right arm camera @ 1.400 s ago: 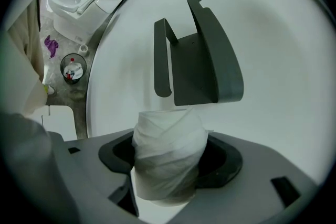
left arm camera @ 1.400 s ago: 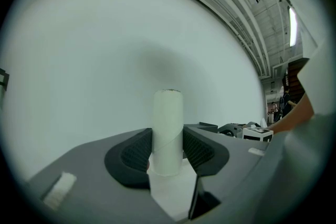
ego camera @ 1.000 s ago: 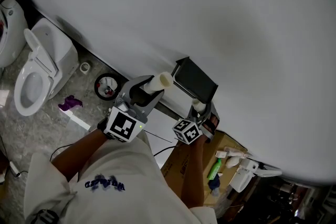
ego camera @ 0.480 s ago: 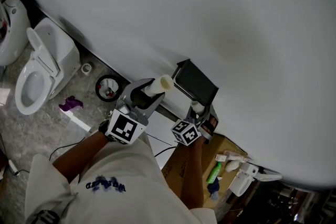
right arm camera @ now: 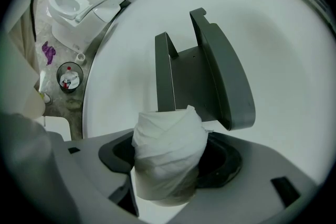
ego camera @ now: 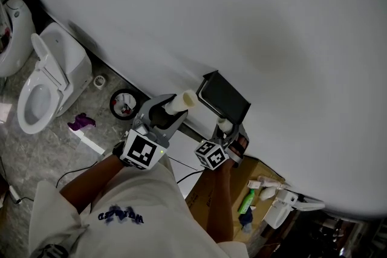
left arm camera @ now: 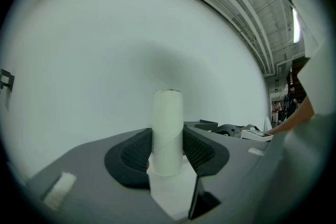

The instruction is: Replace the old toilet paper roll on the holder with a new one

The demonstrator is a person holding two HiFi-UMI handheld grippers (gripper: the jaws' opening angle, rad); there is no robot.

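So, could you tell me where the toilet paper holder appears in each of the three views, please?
Head view: the holder sits at centre on the white wall, just right of the cardboard tube.
Left gripper view: probably the small dark shape low at mid-right, right of the tube.
Right gripper view: large at centre, above the paper roll.
Shared landmark: the white wall behind it.

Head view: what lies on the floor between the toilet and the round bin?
A small white roll lies by the wall between the toilet and the bin, in the head view and, smaller, the right gripper view.
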